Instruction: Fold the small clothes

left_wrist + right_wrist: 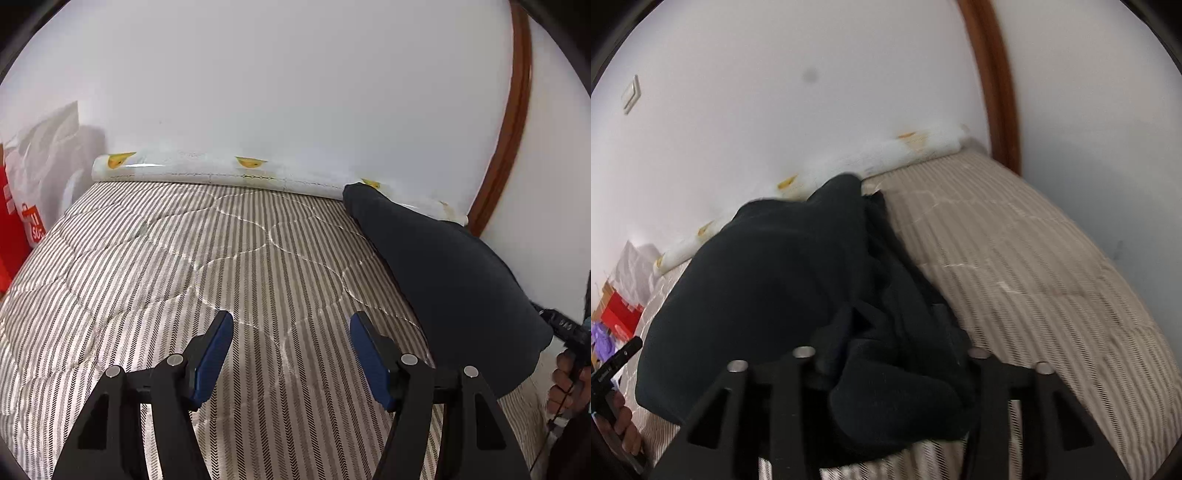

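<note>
The dark navy fabric garment (768,288) lies bunched on the striped quilted mattress (155,280). The left gripper (291,354) is held spread, empty; the right gripper (890,373) is buried in cloth — grip unclear. One hem should be found — then pulled flat.

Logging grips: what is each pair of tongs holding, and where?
Left tongs: nothing. Right tongs: bunched dark garment between them; pads hidden, grip unclear.

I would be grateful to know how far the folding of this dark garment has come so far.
Nothing looks folded yet. The dark garment lies bunched in a heap on the striped mattress. In hand: its cloth is bunched between the arms of the right tool, whose tips are hidden, so a grip is uncertain. The left tool hangs open and empty. Left: spreading it flat and every fold.
</note>
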`<state>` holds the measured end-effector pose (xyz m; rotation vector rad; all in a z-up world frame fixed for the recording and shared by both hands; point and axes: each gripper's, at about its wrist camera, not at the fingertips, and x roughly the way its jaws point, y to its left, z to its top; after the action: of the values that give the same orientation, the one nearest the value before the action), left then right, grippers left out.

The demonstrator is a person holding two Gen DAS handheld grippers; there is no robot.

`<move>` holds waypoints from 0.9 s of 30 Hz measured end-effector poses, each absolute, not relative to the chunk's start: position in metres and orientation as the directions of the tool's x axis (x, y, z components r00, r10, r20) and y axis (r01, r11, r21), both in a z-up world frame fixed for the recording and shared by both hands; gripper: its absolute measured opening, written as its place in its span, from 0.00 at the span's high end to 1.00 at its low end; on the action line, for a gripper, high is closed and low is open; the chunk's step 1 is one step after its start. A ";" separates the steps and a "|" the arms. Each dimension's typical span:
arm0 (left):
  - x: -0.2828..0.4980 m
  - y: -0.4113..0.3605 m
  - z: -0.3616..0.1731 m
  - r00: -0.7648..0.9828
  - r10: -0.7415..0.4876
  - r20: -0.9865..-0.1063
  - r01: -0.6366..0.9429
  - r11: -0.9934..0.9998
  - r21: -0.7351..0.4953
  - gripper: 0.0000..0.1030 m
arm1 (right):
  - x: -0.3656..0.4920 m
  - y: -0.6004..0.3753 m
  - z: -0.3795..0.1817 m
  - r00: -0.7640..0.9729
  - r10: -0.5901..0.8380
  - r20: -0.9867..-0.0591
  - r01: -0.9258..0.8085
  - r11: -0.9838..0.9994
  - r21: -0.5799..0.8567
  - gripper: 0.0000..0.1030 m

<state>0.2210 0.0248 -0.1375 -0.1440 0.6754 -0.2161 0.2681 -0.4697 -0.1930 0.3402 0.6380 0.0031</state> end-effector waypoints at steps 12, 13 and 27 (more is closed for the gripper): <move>0.221 0.017 -0.143 0.739 -0.262 -0.621 0.189 0.965 -0.182 0.38 | 0.260 -0.464 -0.137 0.824 0.052 -0.565 0.008 0.995 0.104 0.50; 0.221 0.018 -0.143 0.739 -0.262 -0.621 0.188 0.965 -0.184 0.38 | 0.272 -0.460 -0.137 0.811 0.056 -0.582 -0.006 0.996 0.088 0.50; 0.215 -0.006 -0.127 0.713 -0.351 -0.607 0.273 0.936 -0.220 0.38 | 0.316 -0.449 -0.155 0.814 0.188 -0.550 -0.104 0.978 0.181 0.97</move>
<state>0.2154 -0.0058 -0.1267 -0.1176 0.6955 -0.3463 0.3164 -0.4491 -0.1551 0.1454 0.6012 0.1563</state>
